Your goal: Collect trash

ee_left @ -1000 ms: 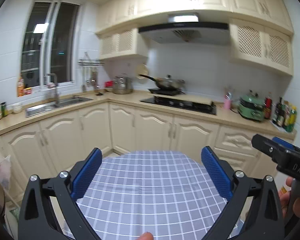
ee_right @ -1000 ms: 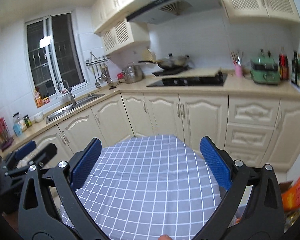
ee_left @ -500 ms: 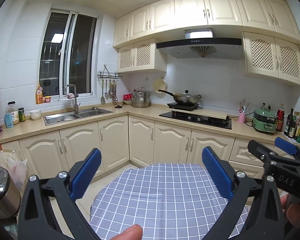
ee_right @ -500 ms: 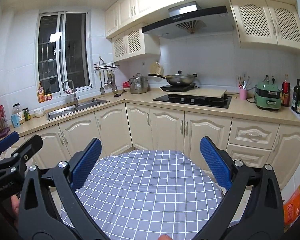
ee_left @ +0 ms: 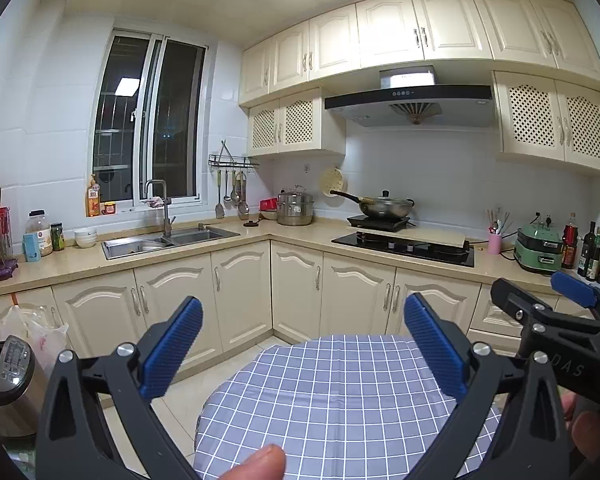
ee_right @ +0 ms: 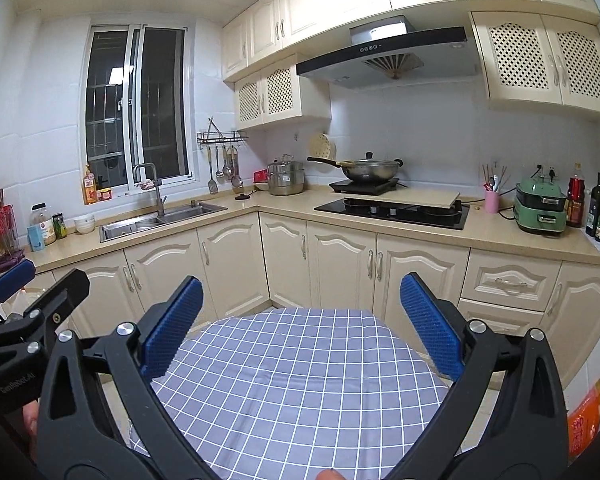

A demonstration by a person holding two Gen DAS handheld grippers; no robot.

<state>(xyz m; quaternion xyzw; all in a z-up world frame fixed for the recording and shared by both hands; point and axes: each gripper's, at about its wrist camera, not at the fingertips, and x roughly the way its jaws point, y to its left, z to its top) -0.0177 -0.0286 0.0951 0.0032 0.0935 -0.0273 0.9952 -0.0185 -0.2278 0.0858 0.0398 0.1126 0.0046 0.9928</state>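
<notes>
While you held both grippers level above the checked cloth (ee_left: 340, 392), the left gripper (ee_left: 302, 344) and the right gripper (ee_right: 300, 320) each had their fingers spread wide, holding nothing. No trash lay on the cloth; an orange packet (ee_right: 586, 416) lay on the floor by the right-hand cabinets.

A round table (ee_left: 340, 400) under a blue-grey checked tablecloth (ee_right: 292, 380) stands on the tiled floor (ee_left: 188, 396); the cloth's top shows bare.
</notes>
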